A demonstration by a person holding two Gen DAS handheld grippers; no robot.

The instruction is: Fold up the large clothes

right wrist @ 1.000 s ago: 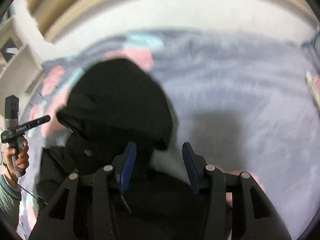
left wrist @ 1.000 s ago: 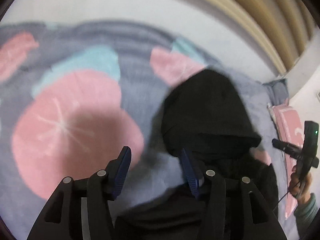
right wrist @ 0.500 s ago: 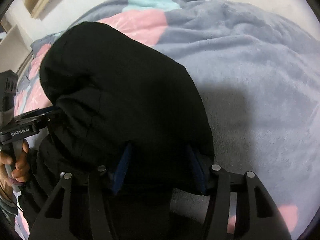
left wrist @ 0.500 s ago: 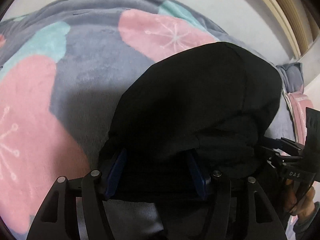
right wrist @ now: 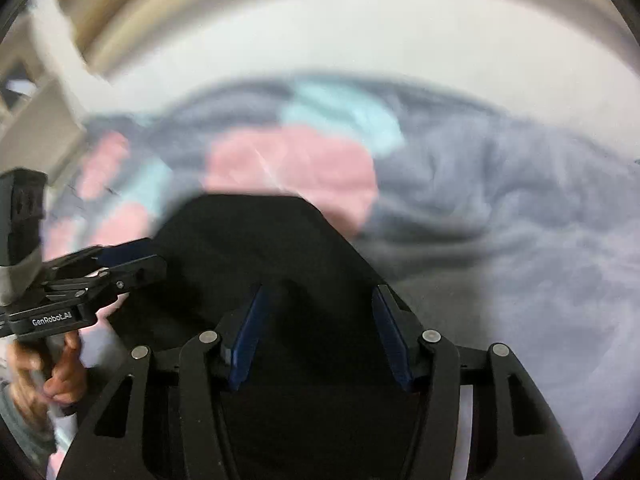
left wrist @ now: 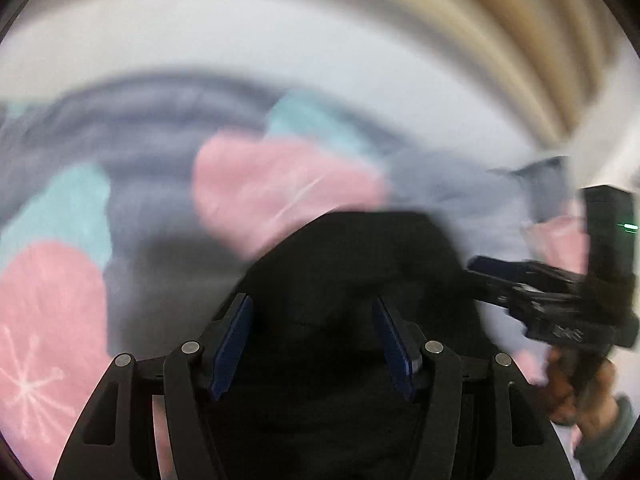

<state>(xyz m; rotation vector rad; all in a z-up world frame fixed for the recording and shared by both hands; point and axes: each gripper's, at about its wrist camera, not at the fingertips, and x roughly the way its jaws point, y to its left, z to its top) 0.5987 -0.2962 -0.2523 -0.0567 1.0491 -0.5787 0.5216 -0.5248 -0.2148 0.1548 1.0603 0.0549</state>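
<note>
Plush grey bedding with pink and teal blotches [left wrist: 280, 184] fills the left wrist view, blurred, with a pale wall behind. On it lies the black garment [left wrist: 360, 248], its near part running under the left gripper [left wrist: 312, 332]. That gripper's 2 blue pads stand apart at a middling width with dark cloth between them; blur hides whether either pad presses on it, so I cannot tell if it grips. At the right edge the right gripper [left wrist: 500, 276] shows, held in a hand [left wrist: 576, 396].

From the right wrist view the same blanket [right wrist: 500, 200] spreads out, and the garment [right wrist: 248, 248] lies left of centre, reaching below the right gripper [right wrist: 316, 332]. Its pads are likewise part-open over black fabric, contact unclear. The left gripper [right wrist: 120, 260] pokes in from the left.

The garment looks soft, limp and fairly thick, probably light but bulky. It should drape and sag when lifted, so taking hold at 2 edges or corners, well apart, seems best.
</note>
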